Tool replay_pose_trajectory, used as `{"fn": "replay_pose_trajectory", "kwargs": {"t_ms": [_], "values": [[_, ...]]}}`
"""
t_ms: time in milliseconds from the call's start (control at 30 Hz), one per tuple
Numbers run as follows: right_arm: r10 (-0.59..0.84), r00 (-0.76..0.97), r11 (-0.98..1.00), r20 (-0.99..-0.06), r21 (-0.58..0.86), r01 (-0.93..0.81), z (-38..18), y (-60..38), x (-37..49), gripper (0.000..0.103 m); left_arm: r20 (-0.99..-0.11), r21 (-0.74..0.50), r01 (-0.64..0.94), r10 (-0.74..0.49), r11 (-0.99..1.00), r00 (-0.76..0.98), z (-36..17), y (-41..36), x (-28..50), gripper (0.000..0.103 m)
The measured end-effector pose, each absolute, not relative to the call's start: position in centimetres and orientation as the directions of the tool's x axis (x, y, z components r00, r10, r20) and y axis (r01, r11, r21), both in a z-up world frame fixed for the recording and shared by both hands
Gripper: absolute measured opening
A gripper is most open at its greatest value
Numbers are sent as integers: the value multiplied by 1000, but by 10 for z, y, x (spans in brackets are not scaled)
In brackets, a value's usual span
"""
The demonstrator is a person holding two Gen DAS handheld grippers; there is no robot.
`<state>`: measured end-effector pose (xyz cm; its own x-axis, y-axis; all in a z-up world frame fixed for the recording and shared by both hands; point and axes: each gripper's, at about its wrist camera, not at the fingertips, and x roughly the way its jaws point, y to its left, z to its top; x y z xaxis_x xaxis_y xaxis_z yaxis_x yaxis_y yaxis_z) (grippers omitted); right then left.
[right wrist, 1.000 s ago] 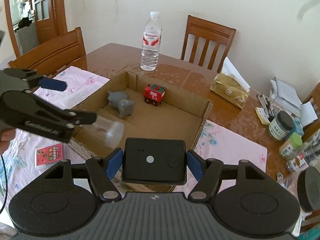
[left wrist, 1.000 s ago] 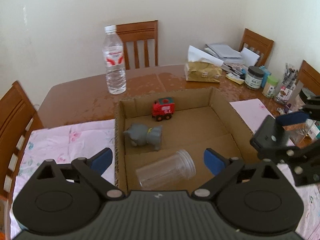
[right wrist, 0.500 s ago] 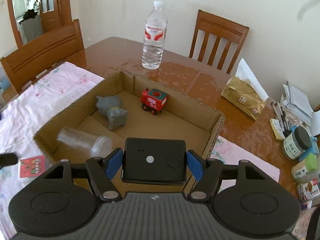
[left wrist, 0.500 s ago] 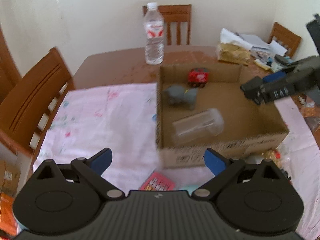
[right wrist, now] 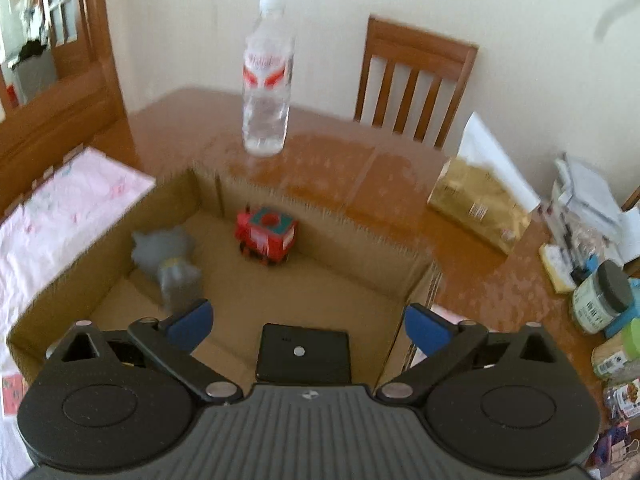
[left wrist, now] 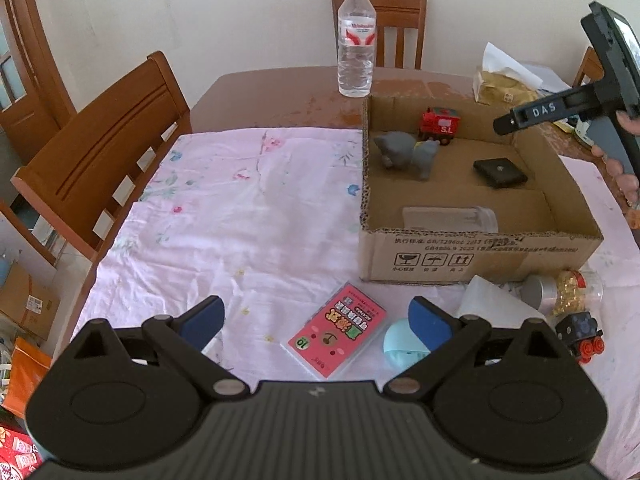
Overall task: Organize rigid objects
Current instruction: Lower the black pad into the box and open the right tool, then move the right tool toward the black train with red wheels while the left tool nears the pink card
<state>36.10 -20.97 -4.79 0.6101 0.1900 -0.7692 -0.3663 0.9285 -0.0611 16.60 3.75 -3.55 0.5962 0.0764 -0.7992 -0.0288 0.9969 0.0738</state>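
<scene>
Black pad (right wrist: 303, 354) down on box (left wrist: 476, 252) floor, right tool (right wrist: 306, 322) jaws just sprung wide, clear of it. Lift straight, miss box wall. Left tool (left wrist: 316, 318) wide, empty, over pink card (left wrist: 338, 334): square up, pinch long edges.

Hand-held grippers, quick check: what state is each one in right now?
Left hand-held gripper: open, holding nothing.
Right hand-held gripper: open, jaws just opened; the flat black square device lies loose in the cardboard box.
</scene>
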Motion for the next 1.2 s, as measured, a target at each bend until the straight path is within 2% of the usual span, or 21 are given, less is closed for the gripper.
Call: {"fn": "replay_pose_trajectory", "kwargs": {"t_ms": [367,700,1200], "values": [[157,643,946,-749,-74,-317,-24,-213,317,103,-811,77,-11,69,997,582,-47,47,170,98],[81,679,983,-730,-54,-176,-15,-235,253,103,-844,60,43,28,997,535,-74,51,183,98],[10,519,988,-854,-72,-136,-76,-235,171,103,-865,79,52,42,996,501,-121,38,238,98]]}}
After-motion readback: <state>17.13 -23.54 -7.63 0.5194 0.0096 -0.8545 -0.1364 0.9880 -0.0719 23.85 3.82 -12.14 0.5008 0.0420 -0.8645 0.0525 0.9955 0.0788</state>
